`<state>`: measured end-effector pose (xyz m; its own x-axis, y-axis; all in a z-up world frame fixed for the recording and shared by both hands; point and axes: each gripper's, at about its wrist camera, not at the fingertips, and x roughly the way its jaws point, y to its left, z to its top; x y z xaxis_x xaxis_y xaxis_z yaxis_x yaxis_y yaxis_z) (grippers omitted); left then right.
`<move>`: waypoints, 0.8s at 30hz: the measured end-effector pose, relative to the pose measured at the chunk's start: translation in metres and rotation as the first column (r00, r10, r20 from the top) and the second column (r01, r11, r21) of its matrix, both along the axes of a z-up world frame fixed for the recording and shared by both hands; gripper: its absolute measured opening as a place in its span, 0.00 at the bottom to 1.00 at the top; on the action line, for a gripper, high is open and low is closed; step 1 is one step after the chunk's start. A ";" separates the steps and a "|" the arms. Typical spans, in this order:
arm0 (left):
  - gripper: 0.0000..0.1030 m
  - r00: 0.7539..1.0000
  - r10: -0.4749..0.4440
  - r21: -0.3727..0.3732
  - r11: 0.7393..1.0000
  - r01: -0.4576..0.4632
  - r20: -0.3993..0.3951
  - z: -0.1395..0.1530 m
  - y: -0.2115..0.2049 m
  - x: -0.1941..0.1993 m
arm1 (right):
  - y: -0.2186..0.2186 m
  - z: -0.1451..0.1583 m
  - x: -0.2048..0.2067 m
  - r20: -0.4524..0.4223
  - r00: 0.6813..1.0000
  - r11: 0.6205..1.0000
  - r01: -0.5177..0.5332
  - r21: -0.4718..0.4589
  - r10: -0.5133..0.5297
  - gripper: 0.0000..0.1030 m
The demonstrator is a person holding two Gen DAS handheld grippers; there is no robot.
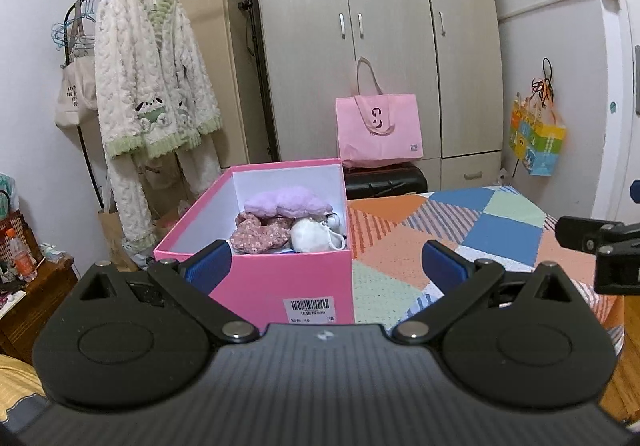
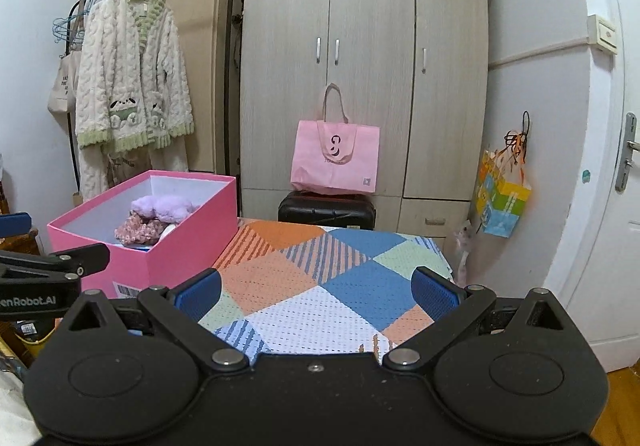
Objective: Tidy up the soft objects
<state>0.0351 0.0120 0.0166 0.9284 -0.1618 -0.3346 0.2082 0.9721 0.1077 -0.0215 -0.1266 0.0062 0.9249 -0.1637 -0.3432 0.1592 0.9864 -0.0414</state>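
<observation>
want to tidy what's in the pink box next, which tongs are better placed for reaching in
Left. The left tongs are open and point straight at the pink box, with the purple plush ahead. The right tongs face bare patchwork cloth.

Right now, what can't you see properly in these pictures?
- Bottom of the pink box, both views: its walls and the soft things hide it.
- Label print, left wrist view: too small to read.
- White soft thing: right wrist view, box wall nearly hides it.

"enRobot.AI" on the left gripper (image 2: 28, 300); barcode label (image 1: 312, 309) on pink box (image 1: 256, 274).
</observation>
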 end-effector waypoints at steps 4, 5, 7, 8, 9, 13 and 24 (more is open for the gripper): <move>1.00 1.000 0.009 -0.007 1.000 -0.009 -0.008 0.000 0.003 0.001 | 0.006 -0.002 -0.001 0.003 1.000 1.000 0.002 -0.016 -0.002 1.00; 1.00 1.000 0.012 -0.012 1.000 -0.012 -0.012 0.000 0.004 0.002 | 0.007 -0.002 -0.001 0.004 1.000 1.000 0.001 -0.019 -0.001 1.00; 1.00 1.000 0.018 -0.020 1.000 -0.018 -0.019 -0.001 0.006 0.003 | 0.009 -0.002 -0.002 0.006 1.000 1.000 0.001 -0.022 -0.001 1.00; 1.00 0.999 0.022 -0.025 0.999 -0.022 -0.023 -0.001 0.007 0.004 | 0.009 -0.002 -0.002 0.008 1.000 1.000 0.002 -0.022 -0.002 1.00; 1.00 0.999 0.027 -0.030 0.999 -0.028 -0.025 -0.002 0.007 0.004 | 0.009 -0.002 -0.002 0.009 1.000 1.000 0.004 -0.021 -0.004 1.00; 1.00 0.999 0.031 -0.039 0.999 -0.032 -0.032 -0.004 0.010 0.005 | 0.011 -0.002 -0.006 0.019 0.999 1.000 0.027 -0.016 -0.027 1.00; 1.00 0.999 0.022 -0.056 0.998 -0.025 -0.042 -0.006 0.010 0.005 | 0.017 -0.002 -0.011 0.030 1.000 1.000 0.003 -0.017 -0.003 1.00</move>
<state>0.0405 0.0216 0.0108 0.9176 -0.1599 -0.3639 0.1883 0.9811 0.0437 -0.0323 -0.1093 0.0039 0.9341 -0.1720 -0.3129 0.1636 0.9851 -0.0531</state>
